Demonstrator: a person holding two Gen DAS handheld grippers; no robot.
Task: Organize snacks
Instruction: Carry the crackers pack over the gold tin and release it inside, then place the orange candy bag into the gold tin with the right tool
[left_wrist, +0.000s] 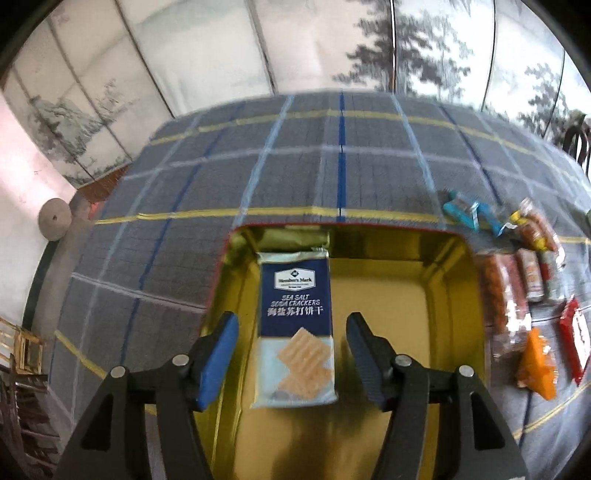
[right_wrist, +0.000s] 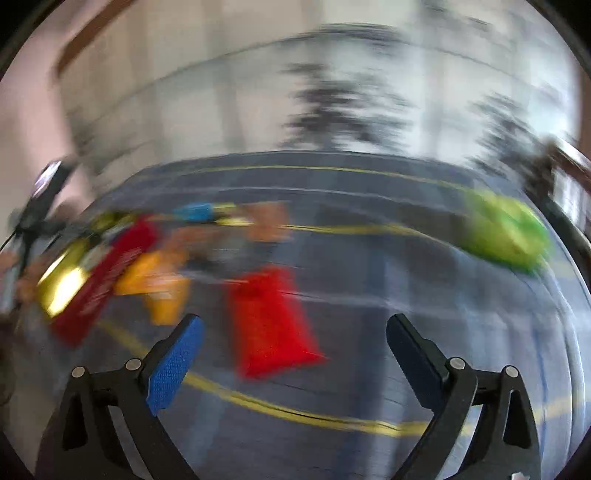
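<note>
The left gripper (left_wrist: 291, 354) is hovering with jaws apart over the blue rectangular packet of soda crackers (left_wrist: 295, 325), not touching it; the packet is lying flat inside the shiny golden metal tin (left_wrist: 450, 295). The right gripper (right_wrist: 293, 354) is standing wide open above a blurred red plastic snack bag (right_wrist: 269, 321). Farther away, other small snacks (left_wrist: 528, 280) are lying on the grey checked tablecloth (left_wrist: 295, 166).

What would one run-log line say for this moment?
left tool: open over cracker pack, lying in gold tin | right tool: open, empty, above red packet | view: blurred
</note>
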